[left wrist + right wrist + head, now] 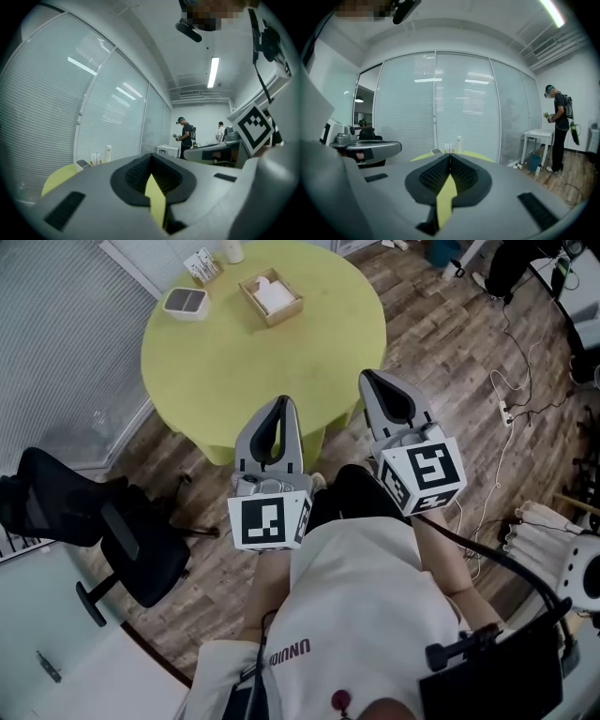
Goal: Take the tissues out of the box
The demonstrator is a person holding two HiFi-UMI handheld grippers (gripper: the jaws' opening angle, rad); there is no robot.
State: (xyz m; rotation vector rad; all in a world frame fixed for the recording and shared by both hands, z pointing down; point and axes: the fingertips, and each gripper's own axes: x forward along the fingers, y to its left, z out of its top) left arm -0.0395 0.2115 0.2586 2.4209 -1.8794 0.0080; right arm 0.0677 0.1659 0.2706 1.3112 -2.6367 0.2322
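We hold the left gripper (280, 403) and right gripper (368, 377) pressed together, empty. The tissue box (271, 296) sits well ahead of them on the bench (253, 367).

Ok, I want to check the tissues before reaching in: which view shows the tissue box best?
The head view: the open tissue box lies on the green table, white tissues visible inside. Both gripper views catch only the table's edge; no box shows.

- The box (284, 315) sat on the far part of the surface (234, 371), with tissues (273, 295) in it.
- A small container (185, 302) lay left of it, and a bottle (232, 251) stood farther back.
- A chair (122, 540) stood on the floor (450, 343), near left of the surface.
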